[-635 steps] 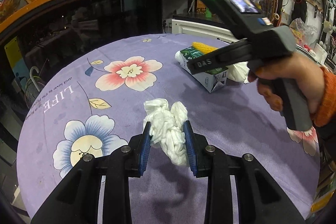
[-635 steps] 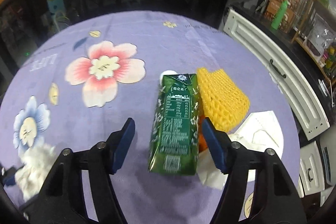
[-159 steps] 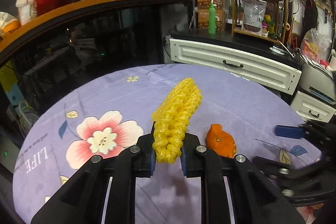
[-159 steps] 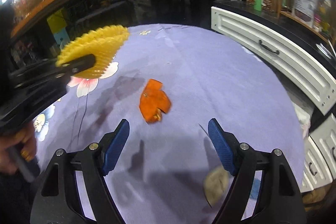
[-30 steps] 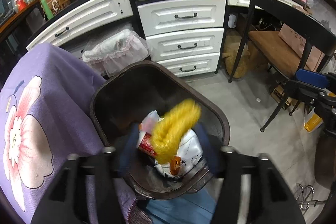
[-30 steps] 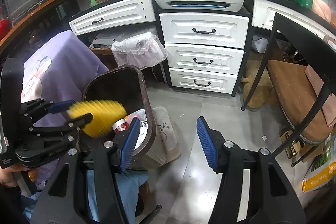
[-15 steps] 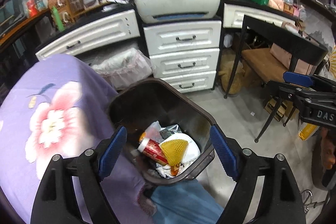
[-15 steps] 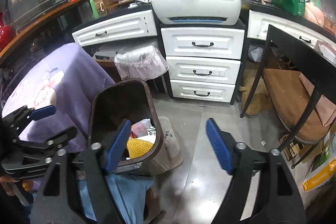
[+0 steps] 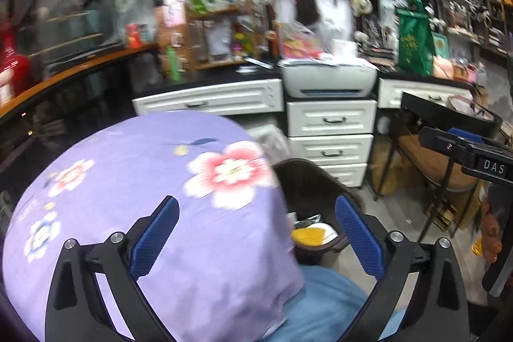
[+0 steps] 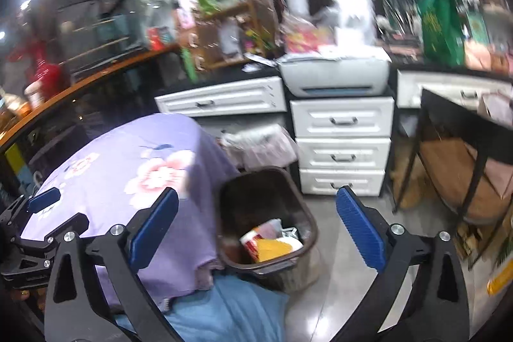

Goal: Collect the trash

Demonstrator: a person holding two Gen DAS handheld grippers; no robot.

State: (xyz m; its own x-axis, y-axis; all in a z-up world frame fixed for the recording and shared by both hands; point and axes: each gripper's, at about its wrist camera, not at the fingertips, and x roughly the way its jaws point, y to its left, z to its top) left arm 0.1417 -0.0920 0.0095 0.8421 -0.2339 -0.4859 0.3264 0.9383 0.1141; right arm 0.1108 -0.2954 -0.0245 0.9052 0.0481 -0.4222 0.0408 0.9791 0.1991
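L gripper [image 9: 256, 233] jaws wide, just been opening, nothing between; R gripper [image 10: 258, 228] same, wide & empty. "DAS" label reads on R gripper body at 3 o'clock of left-wrist view. Yellow foam net [image 10: 272, 246] lies in brown bin [image 10: 307, 220] w/ other trash, bin just beside purple floral tablecloth [image 9: 144, 181] at its 4 o'clock. Other writing too blurred to read

My two grippers, left gripper [image 9: 256, 234] and right gripper [image 10: 258, 228], one brown trash bin [image 10: 307, 213], one yellow foam net [image 10: 272, 246] inside it, one purple floral tablecloth [image 9: 134, 181], one printer [image 9: 327, 79], three stacked drawers [image 10: 343, 146] at frame centre.
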